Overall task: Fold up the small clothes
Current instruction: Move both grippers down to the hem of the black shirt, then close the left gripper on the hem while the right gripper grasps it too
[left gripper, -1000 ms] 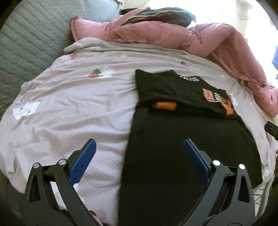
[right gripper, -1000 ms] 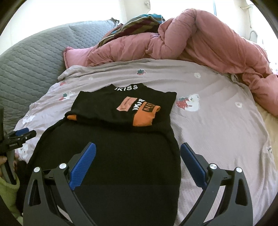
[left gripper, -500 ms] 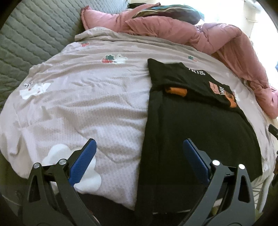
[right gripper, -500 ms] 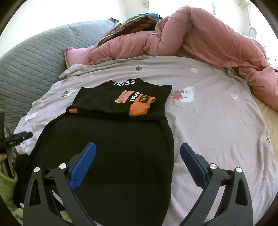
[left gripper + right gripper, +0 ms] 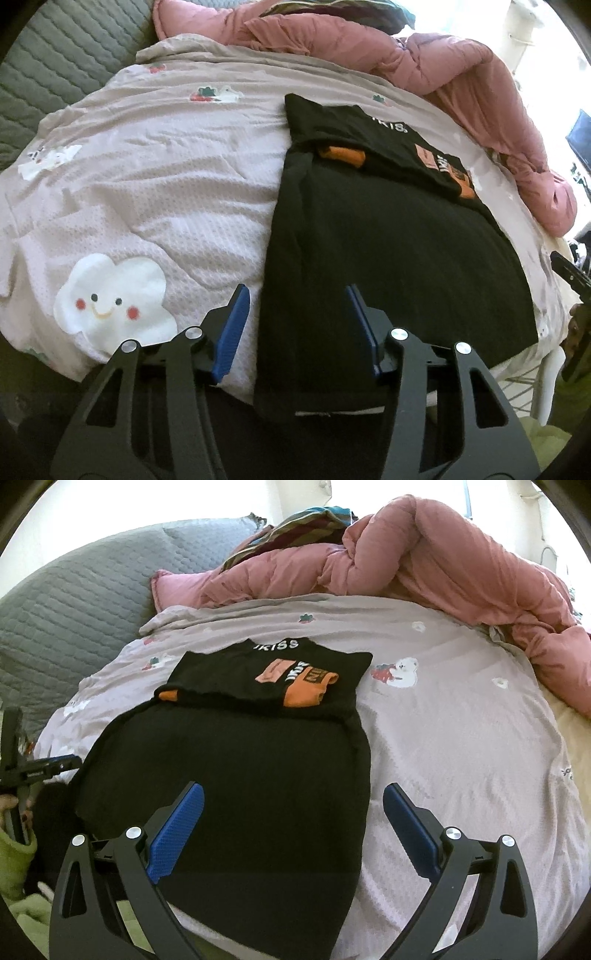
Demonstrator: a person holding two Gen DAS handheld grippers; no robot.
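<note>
Hovering open and empty, the left claw [image 5: 297,325] and right claw [image 5: 291,825] straddle the black garment's [image 5: 236,775] near corners on the bed [image 5: 461,738], probably to fold it.

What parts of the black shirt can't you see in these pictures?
- Left wrist view: the black shirt's near hem drops over the bed edge, behind the left claw.
- Both views: its folded-under layers, covered by the top fold.
- Right wrist view: the print wording, folded and too small.

My left hand-held gripper [image 5: 297,325] now sits lower and nearer the bed edge, fingers narrowed around the black garment's [image 5: 388,258] left hem. Right hand-held gripper [image 5: 291,827] pulls back slightly.
</note>
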